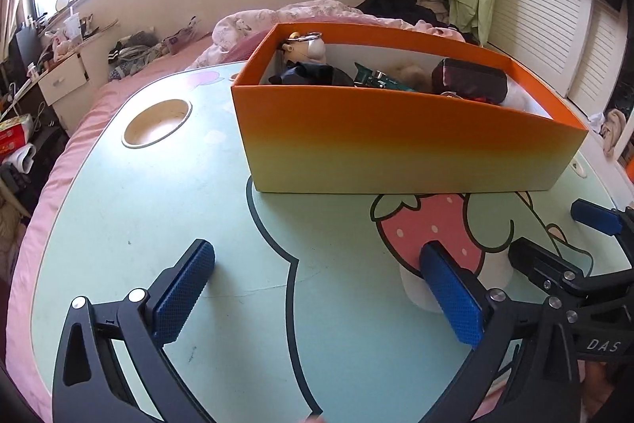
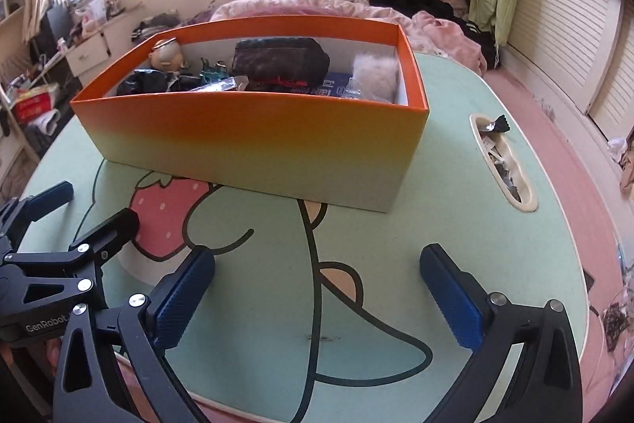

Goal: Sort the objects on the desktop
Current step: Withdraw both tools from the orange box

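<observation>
An orange-to-yellow box (image 1: 396, 141) stands on the mint-green cartoon table (image 1: 158, 205); it also shows in the right wrist view (image 2: 253, 145). Inside it lie a small figure keychain (image 2: 168, 56), a dark pouch (image 2: 281, 62), a black item (image 1: 313, 74), a green packet (image 1: 376, 80) and a grey fluffy thing (image 2: 374, 76). My left gripper (image 1: 317, 296) is open and empty, low over the table in front of the box. My right gripper (image 2: 317, 296) is open and empty, beside the left one (image 2: 79, 221).
A round cup hole (image 1: 156, 121) is set in the table's left part. An oval slot (image 2: 503, 161) with wrappers is at its right. A pink bed (image 1: 166, 54) with bedding and clothes lies behind. A cluttered desk (image 1: 59, 66) stands far left.
</observation>
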The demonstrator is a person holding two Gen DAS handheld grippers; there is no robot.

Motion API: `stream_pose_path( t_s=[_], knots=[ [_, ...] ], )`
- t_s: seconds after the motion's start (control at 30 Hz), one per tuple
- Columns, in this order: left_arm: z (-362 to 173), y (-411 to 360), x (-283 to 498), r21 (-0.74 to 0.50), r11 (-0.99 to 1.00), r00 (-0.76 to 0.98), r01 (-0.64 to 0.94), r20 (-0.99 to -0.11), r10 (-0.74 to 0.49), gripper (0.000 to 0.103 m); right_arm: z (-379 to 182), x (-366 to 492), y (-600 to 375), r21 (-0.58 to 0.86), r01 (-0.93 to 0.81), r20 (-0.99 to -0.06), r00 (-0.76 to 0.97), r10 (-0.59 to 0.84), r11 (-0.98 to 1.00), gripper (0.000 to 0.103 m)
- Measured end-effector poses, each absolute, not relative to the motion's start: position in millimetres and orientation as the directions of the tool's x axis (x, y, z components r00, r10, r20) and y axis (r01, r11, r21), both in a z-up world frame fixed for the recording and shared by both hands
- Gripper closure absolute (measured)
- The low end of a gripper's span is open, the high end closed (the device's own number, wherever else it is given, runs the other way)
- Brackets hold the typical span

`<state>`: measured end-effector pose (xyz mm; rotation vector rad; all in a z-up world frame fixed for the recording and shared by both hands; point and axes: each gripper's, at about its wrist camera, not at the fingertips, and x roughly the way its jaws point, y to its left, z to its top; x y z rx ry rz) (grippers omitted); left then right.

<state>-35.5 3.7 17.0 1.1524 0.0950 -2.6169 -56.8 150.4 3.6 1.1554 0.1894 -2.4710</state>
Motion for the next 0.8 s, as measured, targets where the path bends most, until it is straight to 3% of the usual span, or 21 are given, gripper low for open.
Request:
stream_pose_path(
  t_s=[0.8],
  knots=[
    [16.0, 4.0, -32.7, 0.049, -0.963, -0.651, 0.265, -0.728, -0.216, 0.0, 3.2, -56.1, 148.9, 0.047, 0.414, -0.76, -0.575, -0.302, -0.909, 0.0]
  ],
)
